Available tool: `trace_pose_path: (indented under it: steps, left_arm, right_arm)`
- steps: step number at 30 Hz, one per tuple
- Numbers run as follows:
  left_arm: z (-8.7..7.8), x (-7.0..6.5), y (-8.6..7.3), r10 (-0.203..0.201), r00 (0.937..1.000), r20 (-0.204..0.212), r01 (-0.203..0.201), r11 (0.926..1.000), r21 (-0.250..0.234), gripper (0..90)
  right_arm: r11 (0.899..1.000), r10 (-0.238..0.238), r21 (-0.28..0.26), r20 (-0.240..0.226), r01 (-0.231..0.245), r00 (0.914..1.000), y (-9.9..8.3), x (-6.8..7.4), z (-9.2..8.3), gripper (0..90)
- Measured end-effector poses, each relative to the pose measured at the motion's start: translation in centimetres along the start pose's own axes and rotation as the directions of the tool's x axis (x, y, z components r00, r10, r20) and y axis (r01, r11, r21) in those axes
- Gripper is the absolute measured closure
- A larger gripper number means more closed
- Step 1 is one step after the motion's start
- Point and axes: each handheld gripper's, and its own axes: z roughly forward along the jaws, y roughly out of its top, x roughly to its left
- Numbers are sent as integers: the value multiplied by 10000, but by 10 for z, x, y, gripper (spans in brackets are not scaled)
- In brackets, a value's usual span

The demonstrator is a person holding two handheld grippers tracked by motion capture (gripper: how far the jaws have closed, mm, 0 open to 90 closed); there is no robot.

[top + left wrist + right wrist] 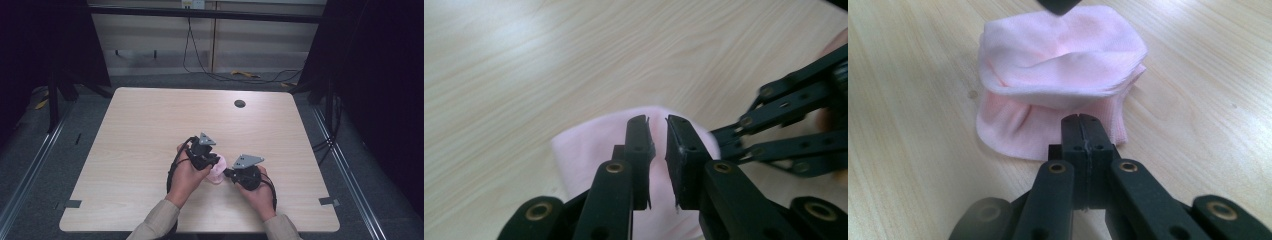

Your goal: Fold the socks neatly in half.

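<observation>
We counted one pink cloth (217, 172), bunched on the table (150, 130) between two grippers. Our left gripper (657, 131) hung over it, jaws slightly parted and pinching nothing. The right gripper (1081, 120) was shut at its near edge; whether it pinched fabric we couldn't tell. That view alone showed the folds.

Overall light: even and soft on the worktop (150, 125), dim and nearly black at both sides of the high view.
Shadows: faint, short ones under the hands and the pink cloth (1058, 65).
Glare: a pale sheen on the wood at the upper left of the left gripper view.
Focus: near jaws soft; the other hand-held gripper (784, 125) is blurred at the right edge.
Sharpness: high view slightly grainy.
</observation>
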Motion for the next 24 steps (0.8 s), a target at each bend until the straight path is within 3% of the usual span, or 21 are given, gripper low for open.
trace_pose_path:
  steps: [7, 12, 16, 20, 24]
  left_arm:
    - [19, 3, -13, -135, 9999, -45, 136, 9995, 301, 788]
    - [28, -2, -17, 62, 10000, 15, -62, 9989, 464, 726]
    - [29, -4, -18, 476, 9989, -29, -473, 9968, 648, 687]
    - [30, -5, -20, 530, 9986, 8, -529, 9963, 680, 653]
    - [31, -7, -21, 720, 9973, 115, -726, 9944, 774, 599]
  right_arm:
    - [10000, -25, 1, -3, 25, 10000, 0, 0, 0, 900]
    - [10000, -32, 4, 2, 32, 10000, 0, 0, 0, 900]
    - [10000, -43, -1, 8, 43, 10000, 0, 0, 0, 900]
    - [10000, 56, 24, 32, -56, 10000, -1, 0, -1, 900]
    - [9999, 95, 108, 327, -99, 9994, -2, -3, -6, 894]
